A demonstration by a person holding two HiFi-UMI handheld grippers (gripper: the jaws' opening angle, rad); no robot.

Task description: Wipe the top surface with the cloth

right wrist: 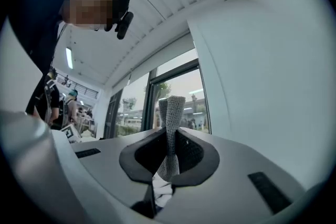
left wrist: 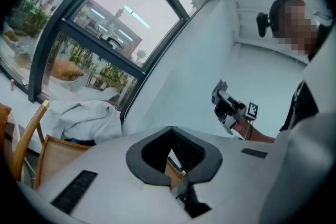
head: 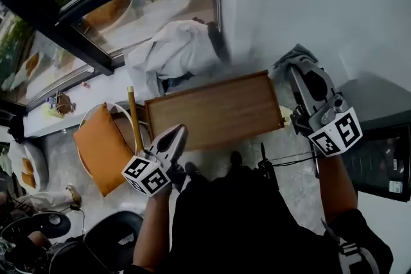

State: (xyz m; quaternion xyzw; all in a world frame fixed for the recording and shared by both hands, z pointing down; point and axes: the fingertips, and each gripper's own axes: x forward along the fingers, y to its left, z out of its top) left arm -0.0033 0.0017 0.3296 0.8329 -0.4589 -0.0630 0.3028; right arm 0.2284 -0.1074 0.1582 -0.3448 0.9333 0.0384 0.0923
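Cloth [right wrist: 171,113] — grey knit, clamped in right claw [right wrist: 169,162]

the grey knitted cloth [right wrist: 169,128] has a fine, even weave, with a white patch showing low down between the black jaws. the left gripper [head: 174,137] and the right gripper [head: 294,68] are pale grey, and each carries a cube patterned with black-and-white square markers. the rectangular wooden counter [head: 215,109] is warm light brown with straight grain. the plump square cushion [head: 103,147] is orange. the crumpled sheet of fabric [head: 170,51] is white.

Grey right gripper [head: 297,68], black-white marker cube [head: 335,132].
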